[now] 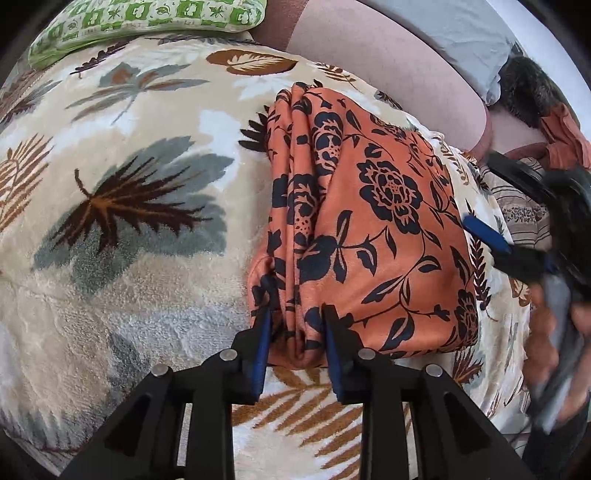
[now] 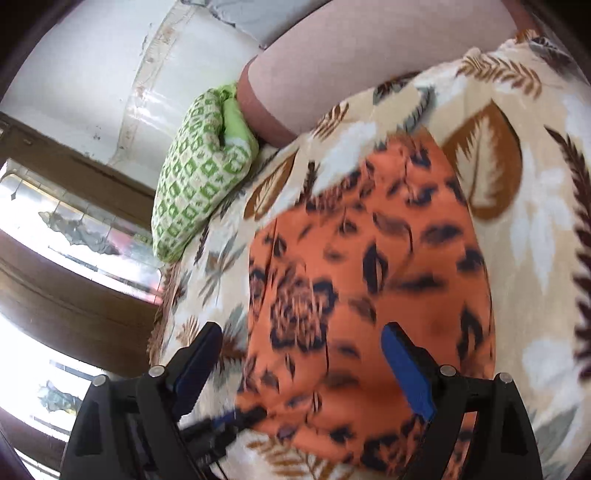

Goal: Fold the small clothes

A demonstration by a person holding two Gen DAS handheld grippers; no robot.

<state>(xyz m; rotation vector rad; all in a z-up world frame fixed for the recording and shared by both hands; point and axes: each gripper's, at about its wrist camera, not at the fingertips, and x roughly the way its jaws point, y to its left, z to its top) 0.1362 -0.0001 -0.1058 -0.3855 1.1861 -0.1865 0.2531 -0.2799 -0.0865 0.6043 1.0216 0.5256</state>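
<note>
An orange garment with a dark floral print (image 1: 369, 229) lies folded into a thick bundle on a leaf-patterned blanket (image 1: 129, 221). My left gripper (image 1: 297, 325) is shut on the bundle's near folded edge, its blue pads pressing the layers. My right gripper (image 2: 303, 339) is open and empty, hovering just above the same garment (image 2: 369, 295); that view is motion-blurred. The right gripper also shows in the left wrist view (image 1: 517, 243) at the garment's right side, held by a hand.
A green patterned pillow (image 1: 147, 26) lies at the blanket's far edge; it also shows in the right wrist view (image 2: 199, 173). A pink bolster (image 1: 388, 70) runs behind the garment. More clothes (image 1: 561, 133) lie at the far right. A window (image 2: 55, 240) is at the left.
</note>
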